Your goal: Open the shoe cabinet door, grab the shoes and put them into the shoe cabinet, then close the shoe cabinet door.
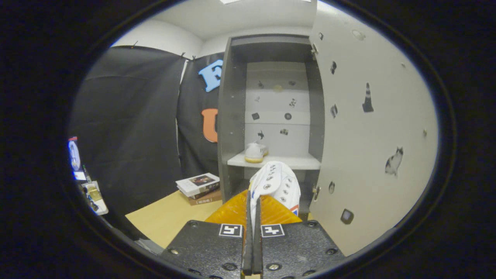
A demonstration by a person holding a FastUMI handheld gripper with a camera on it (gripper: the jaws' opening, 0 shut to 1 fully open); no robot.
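Gripper (252, 217): fingers almost together, pinching the thin edge of a white shoe (277, 184).
Held shoe: white canvas, metal eyelets, long axis aimed at 12 o'clock toward the cabinet.
Door (372, 135): open at 2 o'clock, pale flat panel with small stickers.
Cabinet (232, 116): grey boxy frame.
Shelf (286, 162): white board carrying a second shoe (255, 152).
Books (198, 188): stacked at 10 o'clock on the wooden table (170, 217).
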